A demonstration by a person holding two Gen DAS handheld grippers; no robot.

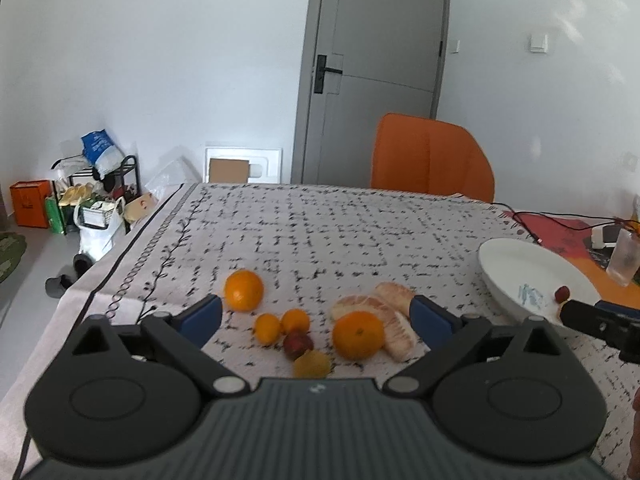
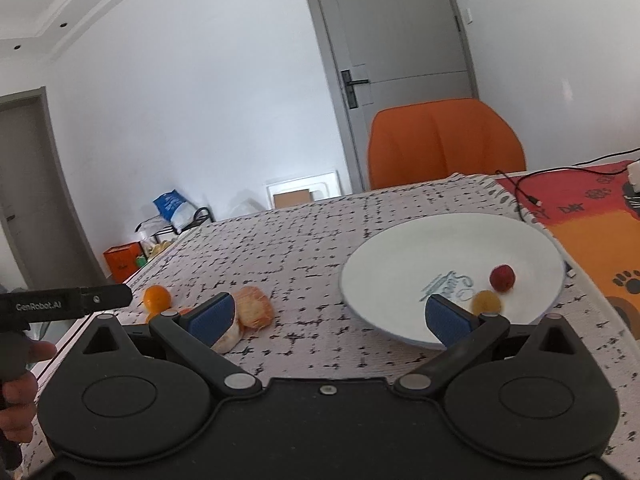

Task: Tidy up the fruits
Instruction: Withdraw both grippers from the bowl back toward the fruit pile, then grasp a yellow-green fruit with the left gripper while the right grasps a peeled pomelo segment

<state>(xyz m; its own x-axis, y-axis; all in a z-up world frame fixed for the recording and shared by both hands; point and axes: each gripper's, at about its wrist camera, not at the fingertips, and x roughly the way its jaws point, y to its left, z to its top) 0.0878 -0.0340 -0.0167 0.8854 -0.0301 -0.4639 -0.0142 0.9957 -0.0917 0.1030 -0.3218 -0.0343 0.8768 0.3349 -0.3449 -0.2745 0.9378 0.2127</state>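
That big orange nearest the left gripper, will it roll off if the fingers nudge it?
Probably. The big orange looks round and smooth, so a sideways push may roll it. The peeled segments beside it might stop it on that side. Its rind looks firm, so it should withstand a gentle squeeze.

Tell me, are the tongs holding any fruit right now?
No. The left tongs and the right tongs are both open and empty. The fruit lies loose on the tablecloth and in the white plate.

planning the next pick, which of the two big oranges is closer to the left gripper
The orange touching the peeled segments, low between the open fingers. The other orange sits farther back, left.
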